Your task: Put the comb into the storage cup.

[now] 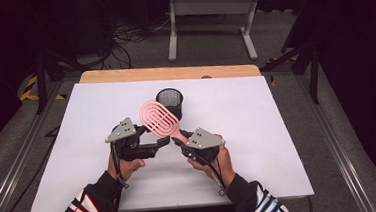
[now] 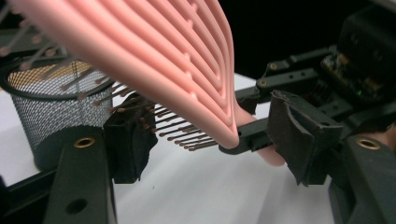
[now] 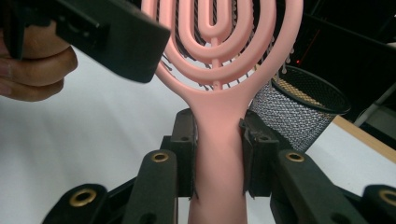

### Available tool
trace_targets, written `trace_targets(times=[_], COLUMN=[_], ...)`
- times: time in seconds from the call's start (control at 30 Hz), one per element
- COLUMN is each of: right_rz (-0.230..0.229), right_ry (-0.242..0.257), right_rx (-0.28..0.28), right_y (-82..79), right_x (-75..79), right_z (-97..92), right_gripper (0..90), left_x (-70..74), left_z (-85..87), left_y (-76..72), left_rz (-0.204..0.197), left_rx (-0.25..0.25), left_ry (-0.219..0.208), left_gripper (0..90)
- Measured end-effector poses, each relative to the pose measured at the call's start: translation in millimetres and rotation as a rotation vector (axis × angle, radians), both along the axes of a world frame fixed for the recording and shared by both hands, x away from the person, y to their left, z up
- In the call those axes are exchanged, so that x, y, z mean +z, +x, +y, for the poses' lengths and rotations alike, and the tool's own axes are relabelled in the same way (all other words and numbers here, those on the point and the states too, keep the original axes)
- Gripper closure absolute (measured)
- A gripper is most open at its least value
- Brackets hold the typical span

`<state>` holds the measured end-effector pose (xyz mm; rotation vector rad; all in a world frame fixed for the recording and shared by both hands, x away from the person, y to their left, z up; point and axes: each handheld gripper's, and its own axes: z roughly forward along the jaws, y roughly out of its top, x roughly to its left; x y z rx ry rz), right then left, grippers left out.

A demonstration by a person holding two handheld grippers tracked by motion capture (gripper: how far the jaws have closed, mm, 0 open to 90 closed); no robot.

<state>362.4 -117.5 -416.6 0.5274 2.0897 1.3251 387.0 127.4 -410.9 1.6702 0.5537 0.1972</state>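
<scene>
A pink vented hairbrush point(image 1: 159, 119) is held above the white tabletop, its oval head tilted up and to the left. My right gripper point(image 1: 179, 140) is shut on its handle; in the right gripper view both pads point(image 3: 256, 149) press the sides of the pink handle point(image 3: 219, 154). My left gripper point(image 1: 164, 141) comes in from the left at the neck of the brush. In the left gripper view its jaws stand either side of the brush point(image 2: 163, 60), the left pad point(image 2: 130, 144) among the bristles and the right pad point(image 2: 299, 135) just clear of it. A black mesh cup point(image 1: 169, 98) stands upright behind the brush.
The white board point(image 1: 258, 131) covers the table, with a wooden edge point(image 1: 168, 73) at the far side. Beyond it stand a grey table frame point(image 1: 209, 14) and cables on the floor. The mesh cup point(image 2: 51, 112) sits close behind the left jaw.
</scene>
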Motion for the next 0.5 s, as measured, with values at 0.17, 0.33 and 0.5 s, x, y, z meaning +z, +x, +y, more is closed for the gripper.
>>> trace_targets(times=[0.17, 0.33, 0.5], right_rz=[-0.020, -0.033, -0.044], right_ry=[0.041, 0.065, 0.074], right_rx=[-0.021, -0.031, -0.037], right_y=[-1.0, -1.4, -1.9], right_x=[-0.1, 0.4, 0.8], right_z=[-1.9, -4.1, -4.8], right_gripper=[70.5, 70.5, 70.6], left_x=[3.6, 5.8, 6.9], left_z=[-1.9, -7.8, -8.8], left_y=[5.4, 8.4, 11.0], left_rz=[0.012, 0.026, 0.025], left_rx=[0.005, 0.007, 0.013], left_ry=[-0.070, -0.104, -0.131], left_gripper=[40.6, 44.5, 51.3])
